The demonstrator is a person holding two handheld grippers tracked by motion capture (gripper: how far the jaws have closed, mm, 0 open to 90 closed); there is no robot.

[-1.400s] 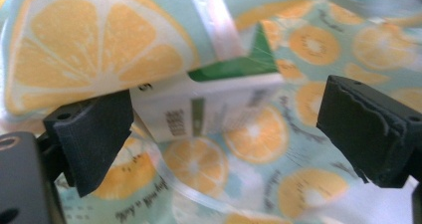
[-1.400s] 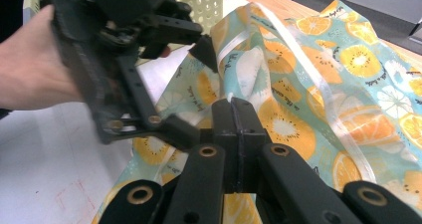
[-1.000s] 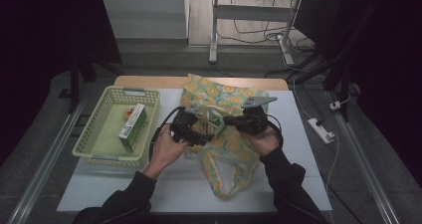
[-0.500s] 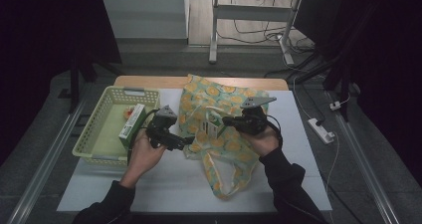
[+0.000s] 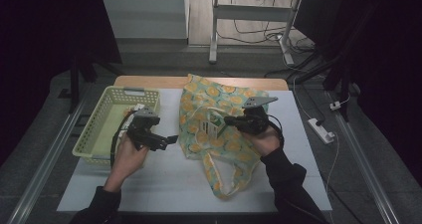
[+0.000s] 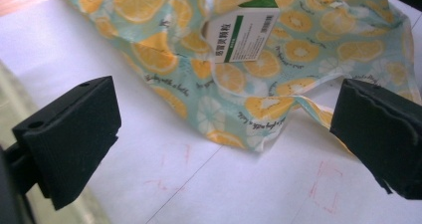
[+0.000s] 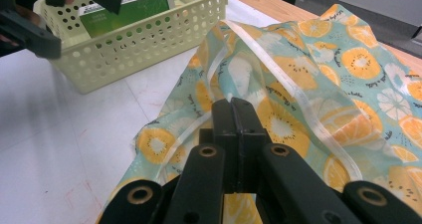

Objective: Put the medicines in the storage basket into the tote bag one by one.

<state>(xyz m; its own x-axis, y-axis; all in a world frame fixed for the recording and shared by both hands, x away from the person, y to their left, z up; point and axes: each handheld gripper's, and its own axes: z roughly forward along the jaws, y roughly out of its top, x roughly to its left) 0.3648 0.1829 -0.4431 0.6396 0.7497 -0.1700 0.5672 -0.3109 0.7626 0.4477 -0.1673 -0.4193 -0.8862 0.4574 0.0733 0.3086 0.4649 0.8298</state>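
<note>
An orange-print cloth bag [image 5: 226, 144] lies on the white table. A white and green box [image 5: 211, 129] pokes out of its mouth, also close ahead in the left gripper view [image 6: 244, 35]. My right gripper [image 5: 228, 120] is shut on the bag's rim and holds it raised; its jaws [image 7: 234, 115] meet on the fabric. My left gripper [image 5: 161, 134] hangs between bag and basket, pointing at the bag. Its jaws have just been opening and stand wide, with nothing between them [image 6: 224, 149].
A pale green perforated basket [image 5: 94, 134] stands at the table's left, with a green box [image 7: 124, 10] inside. The bag's long handle [image 5: 226, 186] trails toward the front edge. A power strip [image 5: 321, 130] lies beyond the right edge.
My left gripper has drawn back leftward from the bag's mouth toward the basket, leaving the box in the bag. The right gripper has stayed put.
</note>
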